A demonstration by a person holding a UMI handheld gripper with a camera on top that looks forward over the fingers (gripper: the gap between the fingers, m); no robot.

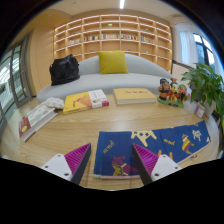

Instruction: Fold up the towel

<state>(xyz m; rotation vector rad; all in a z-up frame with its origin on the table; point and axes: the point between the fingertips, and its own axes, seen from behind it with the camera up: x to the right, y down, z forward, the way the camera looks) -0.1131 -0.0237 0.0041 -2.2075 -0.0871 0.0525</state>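
Bright even daylight from side windows, fisheye-bent edges

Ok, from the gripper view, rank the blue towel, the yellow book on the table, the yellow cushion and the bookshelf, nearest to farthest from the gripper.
From the open gripper:
1. Blue towel, just ahead of the fingers, running off to the right.
2. Yellow book, across the table.
3. Yellow cushion, on the sofa behind the table.
4. Bookshelf, on the back wall.

Books [85, 100], yellow cushion [113, 63], plant [205, 88], bookshelf [115, 38].
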